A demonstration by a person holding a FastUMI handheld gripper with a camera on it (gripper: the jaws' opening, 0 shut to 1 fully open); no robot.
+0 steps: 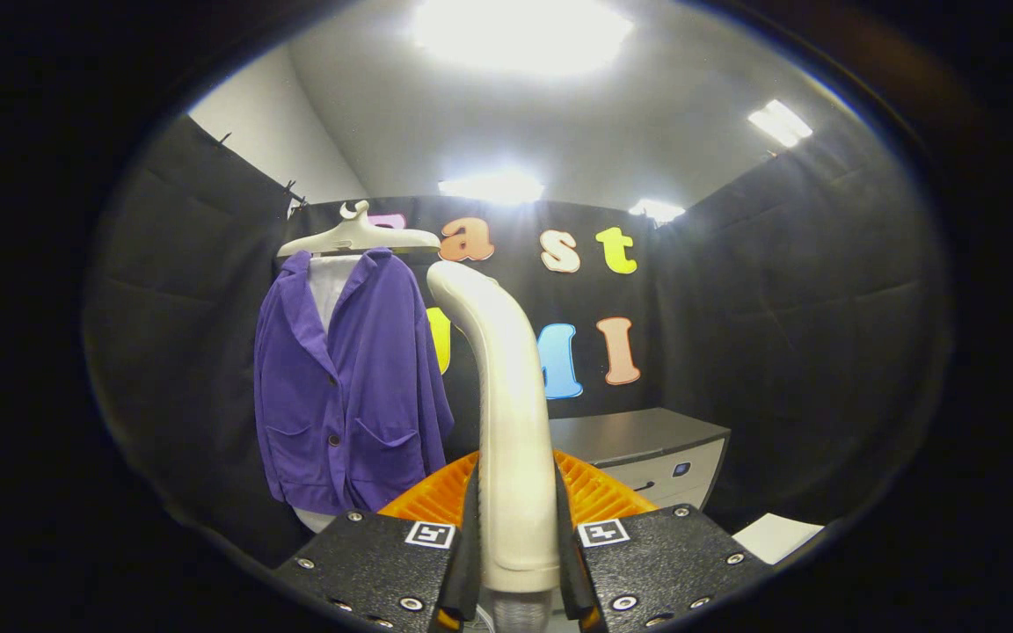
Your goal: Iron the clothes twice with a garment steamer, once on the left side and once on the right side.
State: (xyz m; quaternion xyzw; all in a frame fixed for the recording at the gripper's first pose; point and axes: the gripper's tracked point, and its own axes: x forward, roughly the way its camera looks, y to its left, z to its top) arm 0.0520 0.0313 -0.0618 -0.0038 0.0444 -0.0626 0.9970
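Observation:
A cream garment steamer (506, 387) stands upright between my fingers, and my gripper (517, 536) is shut on its handle. Its head curves up and to the left at the top. Beyond the fingers and to the left hangs a purple jacket (348, 387) over a white shirt on a cream hanger (357, 236), against the black booth wall. The steamer's head is apart from the jacket, just to the right of the jacket's shoulder.
An orange ribbed basket (594, 494) sits just behind the steamer's handle. A grey and white machine (656, 448) stands beyond it to the right. A white sheet (775, 534) lies low at the right.

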